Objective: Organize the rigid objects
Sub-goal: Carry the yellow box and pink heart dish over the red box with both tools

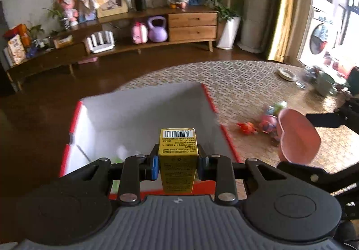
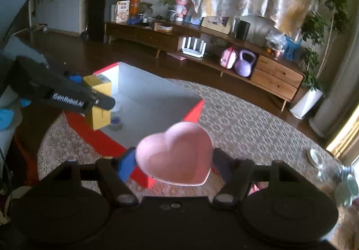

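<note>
The left gripper has its jaws clenched on a yellow carton, held upright over the red-sided box. The carton looks light and stiff, though its walls could dent; gripping the flat sides suits it. The right gripper clamps a pink heart-shaped bowl across its rim, above the bench at the box's corner. The bowl looks rigid, smooth and likely slippery.

Blurred toys beside pink dish
</note>
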Tool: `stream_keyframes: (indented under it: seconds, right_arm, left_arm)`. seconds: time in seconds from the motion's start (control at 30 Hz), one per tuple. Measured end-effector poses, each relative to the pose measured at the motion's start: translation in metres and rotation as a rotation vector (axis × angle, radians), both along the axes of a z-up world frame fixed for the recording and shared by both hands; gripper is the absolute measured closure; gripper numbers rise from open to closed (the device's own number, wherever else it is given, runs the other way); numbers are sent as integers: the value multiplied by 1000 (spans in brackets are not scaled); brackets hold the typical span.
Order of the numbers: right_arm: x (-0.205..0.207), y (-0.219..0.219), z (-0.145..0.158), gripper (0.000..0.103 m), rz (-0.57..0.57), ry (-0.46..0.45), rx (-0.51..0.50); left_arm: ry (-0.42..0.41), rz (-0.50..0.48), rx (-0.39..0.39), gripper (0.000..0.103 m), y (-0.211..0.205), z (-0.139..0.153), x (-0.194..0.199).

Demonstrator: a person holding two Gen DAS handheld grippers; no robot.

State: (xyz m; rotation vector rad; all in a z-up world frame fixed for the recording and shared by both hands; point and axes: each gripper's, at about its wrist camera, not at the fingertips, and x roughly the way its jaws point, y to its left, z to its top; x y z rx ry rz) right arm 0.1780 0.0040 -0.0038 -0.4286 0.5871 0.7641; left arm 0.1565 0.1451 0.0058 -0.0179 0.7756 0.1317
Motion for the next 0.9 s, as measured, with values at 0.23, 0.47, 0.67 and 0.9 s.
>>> stream_keyframes:
  seconds: [0.23,0.47,0.67,0.9]
  right_arm:
    - [16,50,-10,30,7,6,-15]
    - [40,99,-37,30,5,38,-66]
    - [57,128,-60,30,13,77,-118]
    - [71,151,-80,30,19,143,-193]
  left_arm:
    - [40,53,24,73,49,-9,28]
    - [85,90,36,73,75,-30,59]
    - [113,121,91,73,92,-44,86]
    - [196,136,99,73,106,-72,110]
